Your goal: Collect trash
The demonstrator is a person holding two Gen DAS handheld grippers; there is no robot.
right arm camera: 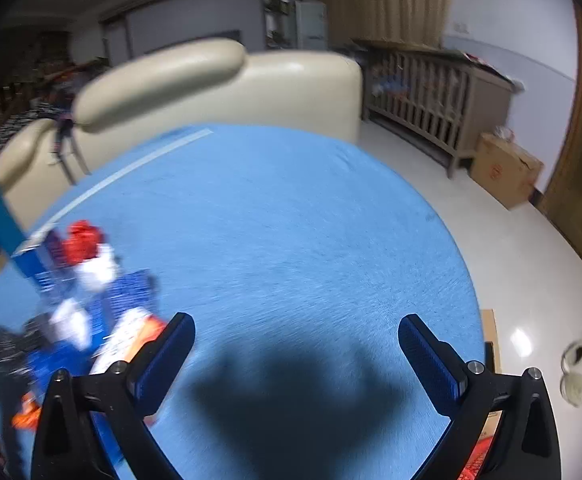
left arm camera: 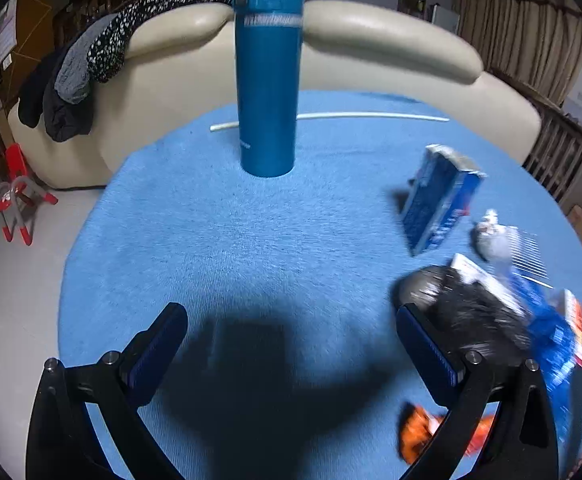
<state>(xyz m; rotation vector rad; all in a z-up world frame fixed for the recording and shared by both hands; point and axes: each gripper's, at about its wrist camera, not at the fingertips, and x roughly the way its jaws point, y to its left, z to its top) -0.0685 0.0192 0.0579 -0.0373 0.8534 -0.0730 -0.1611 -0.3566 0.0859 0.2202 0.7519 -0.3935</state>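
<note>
Trash lies on a blue cloth-covered table. In the left wrist view a blue carton stands at the right, with a crumpled grey scrap, a black plastic bag, a blue wrapper and an orange wrapper near it. My left gripper is open and empty, the bag just outside its right finger. In the right wrist view the same blurred heap shows at the left: red wrapper, blue wrappers, black bag. My right gripper is open over bare cloth.
A tall blue flask stands upright at the far middle of the table, a white straw behind it. A cream sofa with clothes draped on it sits beyond. A wooden crib and cardboard box stand on the floor at right.
</note>
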